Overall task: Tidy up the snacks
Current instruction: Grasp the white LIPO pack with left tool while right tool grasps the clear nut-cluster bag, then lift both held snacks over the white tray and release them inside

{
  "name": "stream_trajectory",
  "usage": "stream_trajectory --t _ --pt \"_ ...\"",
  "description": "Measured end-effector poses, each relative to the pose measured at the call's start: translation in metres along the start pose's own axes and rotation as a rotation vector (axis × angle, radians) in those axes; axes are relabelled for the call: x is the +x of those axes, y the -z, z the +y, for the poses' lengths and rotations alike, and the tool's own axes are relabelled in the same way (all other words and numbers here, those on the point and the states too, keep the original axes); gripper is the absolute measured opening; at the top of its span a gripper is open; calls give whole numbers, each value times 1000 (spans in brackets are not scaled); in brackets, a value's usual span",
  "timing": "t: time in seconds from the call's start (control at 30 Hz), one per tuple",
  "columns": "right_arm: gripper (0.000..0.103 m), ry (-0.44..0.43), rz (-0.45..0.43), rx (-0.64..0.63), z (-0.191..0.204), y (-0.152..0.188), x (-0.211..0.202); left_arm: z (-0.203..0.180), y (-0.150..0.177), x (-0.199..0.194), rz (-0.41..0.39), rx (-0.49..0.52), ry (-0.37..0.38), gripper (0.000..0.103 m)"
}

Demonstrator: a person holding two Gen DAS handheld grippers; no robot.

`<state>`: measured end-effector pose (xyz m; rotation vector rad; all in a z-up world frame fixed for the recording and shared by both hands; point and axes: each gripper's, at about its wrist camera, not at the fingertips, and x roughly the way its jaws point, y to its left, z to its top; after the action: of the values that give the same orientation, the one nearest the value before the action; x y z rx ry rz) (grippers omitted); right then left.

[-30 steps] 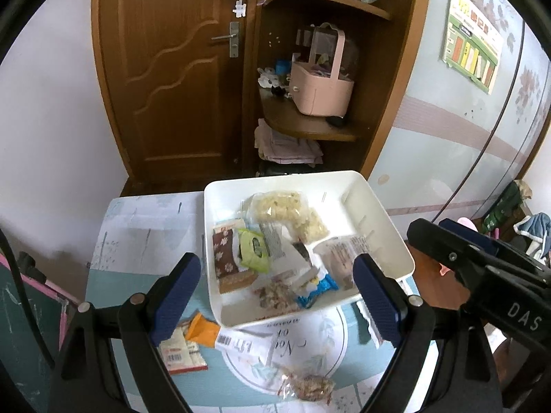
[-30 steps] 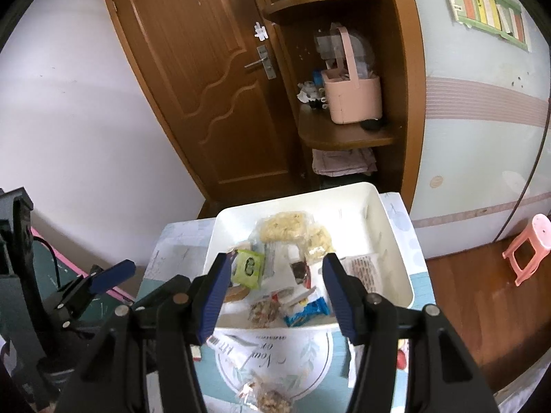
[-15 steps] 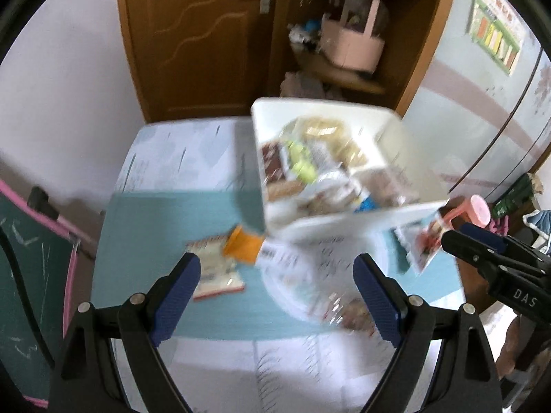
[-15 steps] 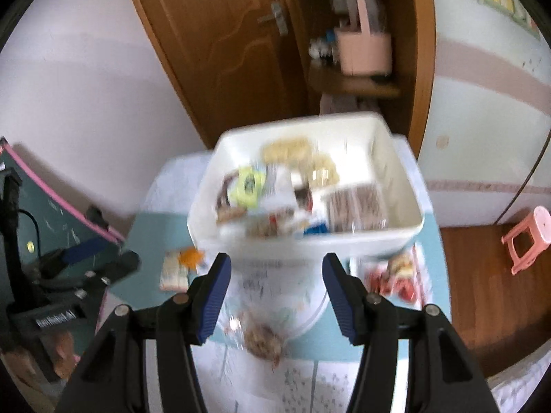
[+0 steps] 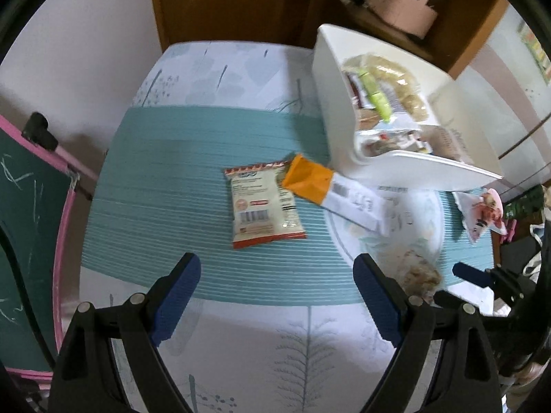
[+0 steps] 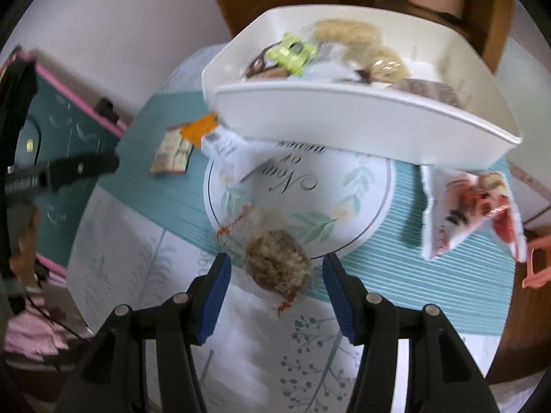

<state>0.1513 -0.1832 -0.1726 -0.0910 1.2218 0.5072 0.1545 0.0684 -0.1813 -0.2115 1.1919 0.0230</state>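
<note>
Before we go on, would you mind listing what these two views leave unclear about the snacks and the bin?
- White bin: left wrist view, its near wall hides the lower packets.
- Orange-and-white packet: right wrist view, its far end runs under the bin rim.
- Red-and-white packet: left wrist view, print too small to read.
- Clear-wrapped brown snack: right wrist view, blurred; contact with the right tool is unclear.

A white bin point(image 6: 361, 127) sits at the back of the table, heaped with wrapped snacks. In front of it lie a flat red-and-white packet point(image 5: 263, 204), an orange-and-white pouch point(image 5: 330, 189) overlapping its corner, and a clear-wrapped brown crumbly snack point(image 6: 277, 265). A red-printed white packet point(image 6: 468, 210) lies off to the right.
</note>
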Motion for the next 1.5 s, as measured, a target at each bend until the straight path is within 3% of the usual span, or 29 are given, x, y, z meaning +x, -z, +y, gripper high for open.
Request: stream_trajectory --t 0.27,0.53,0.63,0.7,0.73,0.87,1.17,1.5 --pt "60 60 51 -156 20 1 34 1 -19 52 94 -3 -21 90" --pt "61 72 67 -177 31 -6 55 -1 -37 91 135 -25 -76 89" --pt "57 80 55 -181 36 -11 60 -3 -38 97 141 -11 -106 76" --pt "43 86 40 -178 38 -14 61 -6 -38 97 124 11 -121 68" --pt "43 79 40 -168 38 -15 61 -8 -38 96 116 18 -120 60" --pt "41 54 35 -113 34 -21 60 -9 -36 92 90 24 -122 45" --pt "37 14 29 -28 21 -24 49 3 -19 73 73 -25 -119 45" --pt "37 -52 -19 -2 25 -20 13 -4 16 16 32 -14 -68 45"
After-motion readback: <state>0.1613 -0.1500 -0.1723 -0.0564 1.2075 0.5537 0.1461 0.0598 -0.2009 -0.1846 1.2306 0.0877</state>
